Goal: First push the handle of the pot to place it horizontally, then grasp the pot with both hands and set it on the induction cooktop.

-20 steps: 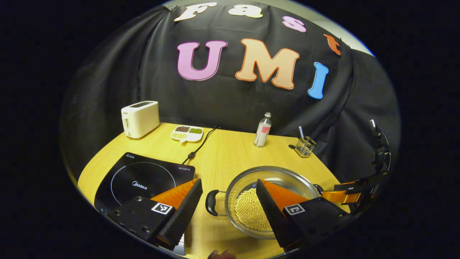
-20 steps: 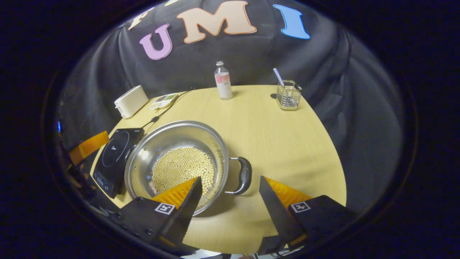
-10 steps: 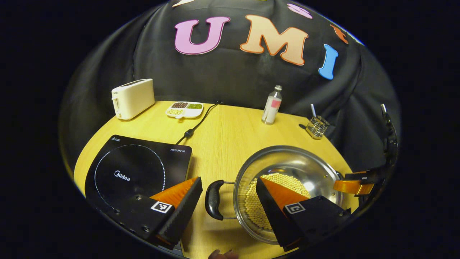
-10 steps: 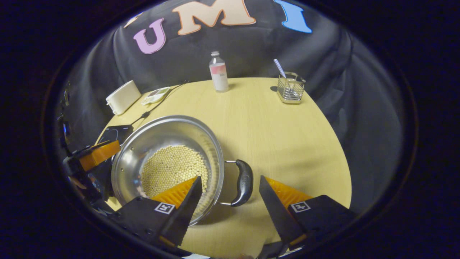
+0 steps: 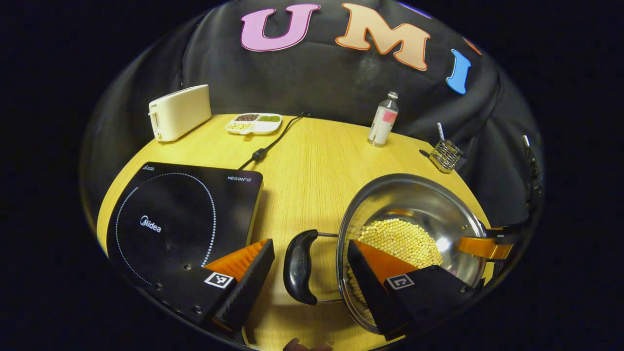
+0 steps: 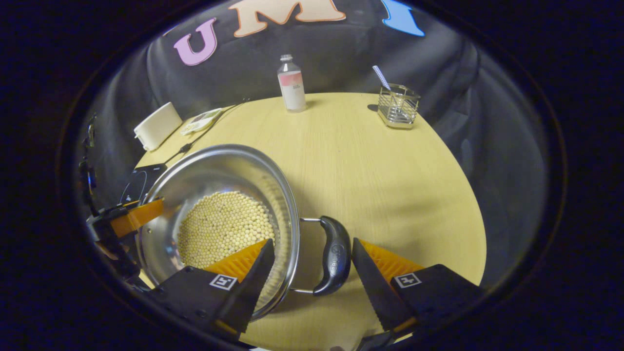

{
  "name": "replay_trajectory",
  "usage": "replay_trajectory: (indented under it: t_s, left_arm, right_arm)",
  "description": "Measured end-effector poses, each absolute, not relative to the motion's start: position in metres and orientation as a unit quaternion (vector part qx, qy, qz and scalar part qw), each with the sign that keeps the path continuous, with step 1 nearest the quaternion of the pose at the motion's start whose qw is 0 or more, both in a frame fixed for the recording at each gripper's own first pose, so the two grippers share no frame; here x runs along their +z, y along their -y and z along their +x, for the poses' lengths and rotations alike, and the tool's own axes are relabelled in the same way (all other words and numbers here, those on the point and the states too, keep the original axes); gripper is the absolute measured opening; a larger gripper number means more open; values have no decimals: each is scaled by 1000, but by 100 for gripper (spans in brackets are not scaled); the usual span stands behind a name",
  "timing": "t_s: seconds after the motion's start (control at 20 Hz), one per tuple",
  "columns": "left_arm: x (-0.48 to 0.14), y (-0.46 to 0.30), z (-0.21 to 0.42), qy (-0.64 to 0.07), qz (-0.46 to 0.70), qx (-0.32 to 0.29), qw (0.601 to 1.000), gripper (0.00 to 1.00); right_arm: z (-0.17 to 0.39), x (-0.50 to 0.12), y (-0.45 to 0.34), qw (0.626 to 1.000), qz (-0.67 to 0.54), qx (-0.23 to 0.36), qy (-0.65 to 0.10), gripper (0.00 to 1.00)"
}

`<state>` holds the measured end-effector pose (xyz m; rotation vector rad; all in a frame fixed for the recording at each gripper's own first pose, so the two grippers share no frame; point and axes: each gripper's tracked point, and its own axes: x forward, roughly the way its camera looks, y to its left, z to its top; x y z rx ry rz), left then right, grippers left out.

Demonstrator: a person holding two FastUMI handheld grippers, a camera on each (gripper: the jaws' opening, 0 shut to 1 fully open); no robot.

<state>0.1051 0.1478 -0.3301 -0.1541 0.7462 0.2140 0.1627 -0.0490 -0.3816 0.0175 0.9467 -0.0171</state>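
While both spread wide, left hand-held gripper (image 5: 308, 268) straddles one pot (image 5: 414, 214) handle (image 5: 300, 266); right hand-held gripper (image 6: 312, 265) straddles the other handle (image 6: 334, 256). Pot on tabletop (image 5: 302, 165) beside cooktop (image 5: 180, 214) marked "Midea".

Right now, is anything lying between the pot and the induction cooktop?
Nothing visible: bare table separates the pot from the induction cooktop. Its power cord runs off toward the back, clear of that path.
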Motion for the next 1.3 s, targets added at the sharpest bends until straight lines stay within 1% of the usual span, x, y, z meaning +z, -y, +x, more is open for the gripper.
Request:
replay_trajectory:
  t_s: [0.05,0.1,0.2,0.3,0.35,0.4,0.5,0.55,0.65,0.7,0.75,0.85,0.95,1.1,1.15,1.3]
  left_arm:
    - [-332,-147,105,-368,-73,103,921,98]
    - [-334,-145,106,-370,-70,99,921,96]
    - [-334,-144,107,-370,-62,96,922,96]
    - [-334,-146,106,-372,-54,98,922,95]
    - [-334,-146,107,-372,-53,98,922,95]
    - [-333,-147,107,-370,-52,99,922,95]
    - [-334,-148,108,-372,-48,99,922,95]
    - [-335,-149,108,-374,-49,100,921,99]
    - [-337,-144,110,-375,-54,97,920,87]
    - [-337,-144,109,-376,-53,97,920,86]
    - [-337,-144,110,-378,-50,97,920,78]
    - [-338,-146,110,-379,-45,99,919,76]
    - [-337,-145,110,-377,-48,99,920,76]
    - [-336,-145,110,-376,-55,94,920,75]
    - [-335,-145,110,-376,-61,92,920,71]
    - [-335,-144,111,-379,-62,87,919,67]
  right_arm:
    - [162,-385,48,888,10,-8,-460,96]
    - [163,-387,48,887,12,-8,-462,100]
    - [163,-389,47,886,14,-10,-464,100]
    - [165,-390,47,886,14,-8,-463,91]
    - [165,-390,48,886,12,-9,-464,84]
    - [164,-391,48,885,12,-9,-466,75]
    - [166,-393,50,885,12,-11,-466,75]
    - [167,-393,50,885,14,-11,-466,75]
    - [168,-391,51,882,28,-12,-469,75]
    - [170,-394,51,882,38,-17,-470,72]
    - [170,-393,51,882,39,-16,-469,69]
    - [170,-393,51,883,38,-17,-467,67]
    - [170,-393,52,884,36,-19,-465,67]
    - [171,-392,51,885,32,-19,-464,60]
    - [170,-392,51,886,29,-19,-462,60]
    - [171,-393,51,885,26,-23,-464,60]
